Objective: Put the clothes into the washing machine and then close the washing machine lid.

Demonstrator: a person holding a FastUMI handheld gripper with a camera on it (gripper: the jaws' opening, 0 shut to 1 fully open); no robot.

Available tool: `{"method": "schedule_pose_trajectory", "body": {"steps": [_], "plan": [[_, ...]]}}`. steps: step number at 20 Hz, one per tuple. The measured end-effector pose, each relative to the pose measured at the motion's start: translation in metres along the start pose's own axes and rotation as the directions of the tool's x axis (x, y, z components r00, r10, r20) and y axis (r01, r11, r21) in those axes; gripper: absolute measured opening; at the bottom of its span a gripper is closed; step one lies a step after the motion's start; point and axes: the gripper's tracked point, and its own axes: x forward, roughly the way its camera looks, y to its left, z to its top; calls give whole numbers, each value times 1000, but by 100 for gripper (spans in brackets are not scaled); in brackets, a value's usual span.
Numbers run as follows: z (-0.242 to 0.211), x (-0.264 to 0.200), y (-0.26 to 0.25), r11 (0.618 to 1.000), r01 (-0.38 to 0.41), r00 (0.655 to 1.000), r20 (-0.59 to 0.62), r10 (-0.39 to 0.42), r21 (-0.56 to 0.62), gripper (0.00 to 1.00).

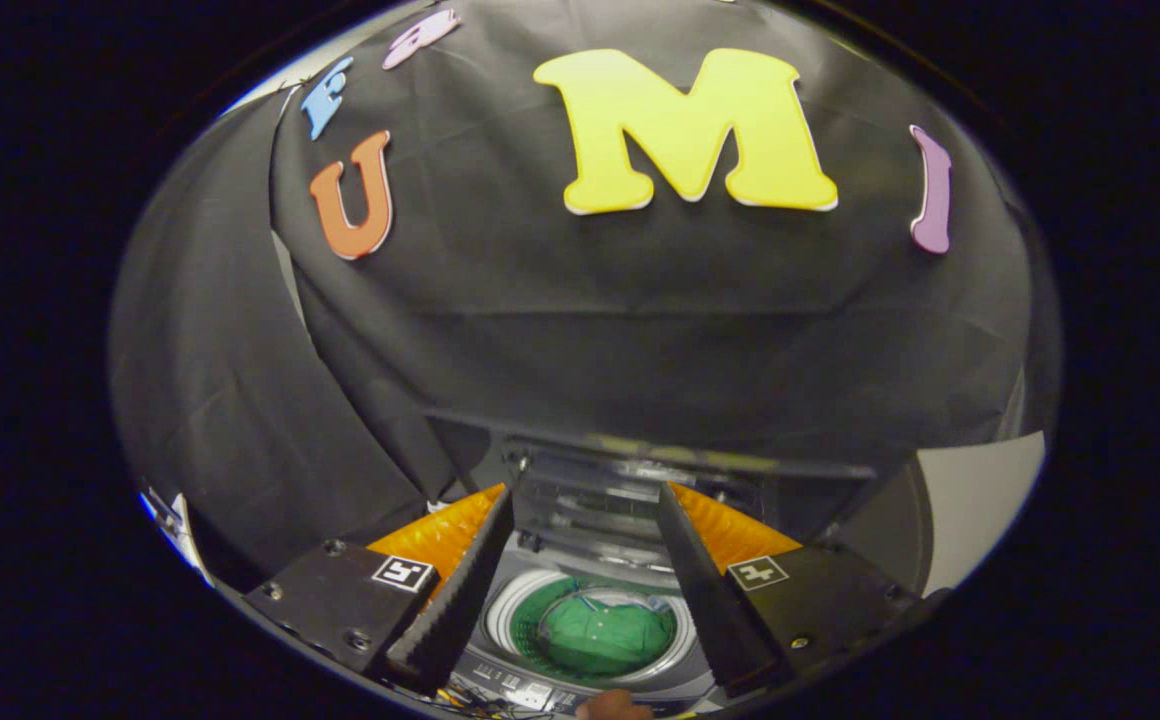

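While the gripper (585,570) hangs above the washing machine (590,680) with its fingers spread apart and nothing held between them, the step in hand looks to be closing the lid, since the clothes seem already loaded. Behind everything stands the black cloth wall (640,330) of the booth. Below it, just beyond the fingertips, the raised lid (590,490) stands open, a dark, partly see-through panel tilted back toward the wall. To close it well, I would bring the fingers up behind or onto its upper edge and draw it forward and down in an arc that follows the hinge, easing it shut rather than letting it drop. Between the fingers and beneath them lies the round drum opening with its pale rim (510,610). Inside it sits the green garment (605,635), bunched and folded, looking soft and fully within the rim, so nothing should snag the lid. A fingertip of someone's hand (615,706) shows near the machine's front.
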Motion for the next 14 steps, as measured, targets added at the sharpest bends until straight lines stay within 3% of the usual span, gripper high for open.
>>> {"method": "schedule_pose_trajectory", "body": {"steps": [7, 14], "plan": [[71, 24, -3, 1000, 15, 998, 62, -16, 14, 92], [74, 87, -25, 993, 86, 995, 39, -89, 79, 93]]}}
